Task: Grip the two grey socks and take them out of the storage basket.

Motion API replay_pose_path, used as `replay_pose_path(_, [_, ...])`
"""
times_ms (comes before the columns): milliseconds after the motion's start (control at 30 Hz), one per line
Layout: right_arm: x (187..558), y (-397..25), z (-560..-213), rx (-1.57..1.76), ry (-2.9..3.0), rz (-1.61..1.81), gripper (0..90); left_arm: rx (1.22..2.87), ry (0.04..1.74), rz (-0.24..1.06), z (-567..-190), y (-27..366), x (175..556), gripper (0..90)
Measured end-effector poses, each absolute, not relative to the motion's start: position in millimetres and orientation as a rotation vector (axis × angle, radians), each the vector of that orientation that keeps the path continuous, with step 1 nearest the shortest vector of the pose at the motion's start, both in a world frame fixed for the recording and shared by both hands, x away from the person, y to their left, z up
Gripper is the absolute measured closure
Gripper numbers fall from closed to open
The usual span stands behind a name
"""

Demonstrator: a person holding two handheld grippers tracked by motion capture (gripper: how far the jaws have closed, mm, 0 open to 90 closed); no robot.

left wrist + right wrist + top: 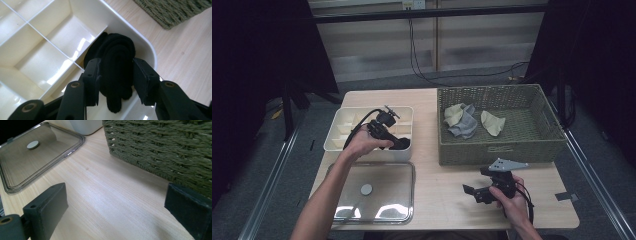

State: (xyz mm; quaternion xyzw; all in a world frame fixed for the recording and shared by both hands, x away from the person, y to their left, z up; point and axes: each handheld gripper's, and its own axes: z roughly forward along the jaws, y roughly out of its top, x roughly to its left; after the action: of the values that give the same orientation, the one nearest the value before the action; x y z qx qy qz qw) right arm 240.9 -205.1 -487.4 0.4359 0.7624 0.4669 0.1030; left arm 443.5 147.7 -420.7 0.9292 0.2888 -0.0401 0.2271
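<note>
The step in hand looks like the placing of a rolled black sock (117, 67) into the cream plastic divided organiser box (343, 112) that stands on the pale wooden table (447, 185). The left gripper (116, 82) has its two black jaws pinching the sock from either side, and the left gripper view shows the bundle already down in the corner compartment of the box nearest the olive-green woven wicker basket (532, 135), with its upper curve touching the box's rounded outer wall. In the high view the same gripper (401, 144) reaches over the near right corner of the box. The right gripper (473, 191) hangs just above the bare table in front of the basket, jaws spread wide with nothing between them. Inside the basket lie more socks, a beige one (454, 115), a grey one (466, 125) and another beige one (492, 122), near each other. A clear rectangular lid with a grey round knob (377, 190) lies flat on the table in front of the box. The next move, as I judge it, calls for the left jaws to part so the sock stays seated within its compartment, then a straight lift clear of the thin dividers without dragging the fabric back out.
</note>
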Motion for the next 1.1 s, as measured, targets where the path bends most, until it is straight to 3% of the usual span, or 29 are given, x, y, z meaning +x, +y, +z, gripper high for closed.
replay_pose_path(167, [241, -205, -488, 1.283, 2.251, 1.377, 4.3, 2.539, 0.801, -0.099, -426, 144, 445, 66.2])
replay_pose_path(400, [240, -205, -487, 1.287, 2.249, 1.373, 4.2, 2.524, 0.850, -0.101, -436, 140, 452, 69.8])
replay_pose_path(700, [242, -204, -488, 1.292, 2.257, 1.369, 4.2, 2.563, 0.841, -0.035, -440, 133, 448, 70.4])
replay_pose_path(1100, [244, -208, -488, 1.307, 2.242, 1.370, 4.2, 2.441, 0.833, -0.116, -437, 150, 446, 63.7])
